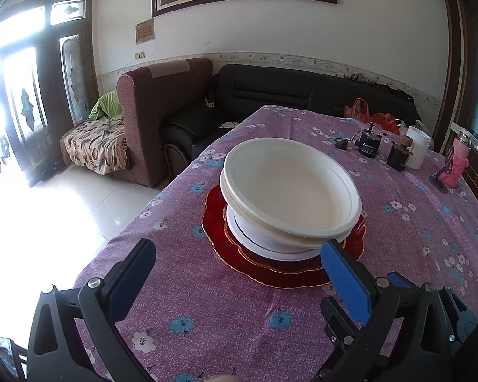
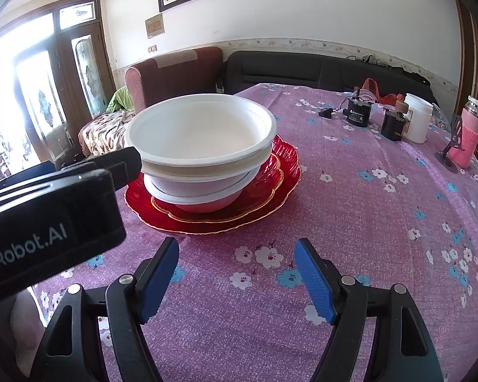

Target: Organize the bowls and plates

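White bowls [image 1: 290, 191] stacked on red plates [image 1: 220, 238] on the surface [image 1: 207, 318], both grippers spread and holding nothing.

The right wrist view alone shows the left gripper's [image 2: 129, 160] black body from the side (its fingertip just beside the top bowl's rim); the left view shows that gripper [image 1: 239, 273] low, its right pad near the stack's front edge. The right gripper [image 2: 237, 273] hovers before the plates, apart from them, pointing level.

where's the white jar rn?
The white jar stands at the table's far right in both views, beside the small black canisters, left of the pink bottle.
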Demonstrator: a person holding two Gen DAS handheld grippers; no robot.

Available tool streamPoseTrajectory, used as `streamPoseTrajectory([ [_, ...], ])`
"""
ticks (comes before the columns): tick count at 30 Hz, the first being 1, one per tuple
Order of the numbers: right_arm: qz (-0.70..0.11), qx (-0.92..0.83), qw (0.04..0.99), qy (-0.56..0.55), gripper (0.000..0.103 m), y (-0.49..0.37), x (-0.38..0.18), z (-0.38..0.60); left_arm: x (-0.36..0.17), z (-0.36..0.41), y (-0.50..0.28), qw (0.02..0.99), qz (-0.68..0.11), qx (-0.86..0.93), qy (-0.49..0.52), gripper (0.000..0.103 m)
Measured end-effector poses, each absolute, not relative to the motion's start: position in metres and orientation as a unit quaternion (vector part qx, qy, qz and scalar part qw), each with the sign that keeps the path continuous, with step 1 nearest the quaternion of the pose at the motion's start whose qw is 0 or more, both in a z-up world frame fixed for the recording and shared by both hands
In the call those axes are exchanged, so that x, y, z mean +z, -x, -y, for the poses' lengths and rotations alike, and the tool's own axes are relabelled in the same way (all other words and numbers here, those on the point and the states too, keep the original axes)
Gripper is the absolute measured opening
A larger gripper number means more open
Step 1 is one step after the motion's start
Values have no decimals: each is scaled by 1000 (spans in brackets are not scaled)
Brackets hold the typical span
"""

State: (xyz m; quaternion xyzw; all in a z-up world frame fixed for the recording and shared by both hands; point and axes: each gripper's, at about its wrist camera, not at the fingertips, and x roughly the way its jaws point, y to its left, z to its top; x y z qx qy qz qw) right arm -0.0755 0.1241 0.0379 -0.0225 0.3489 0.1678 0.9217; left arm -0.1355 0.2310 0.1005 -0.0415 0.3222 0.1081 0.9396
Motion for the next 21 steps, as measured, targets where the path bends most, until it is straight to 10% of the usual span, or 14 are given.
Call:
streamPoseTrajectory([
  [21, -337, 185, 923, -11, 79, 71, 52, -100, 113, -225, 131, 935, -323, 134, 58, 103],
])
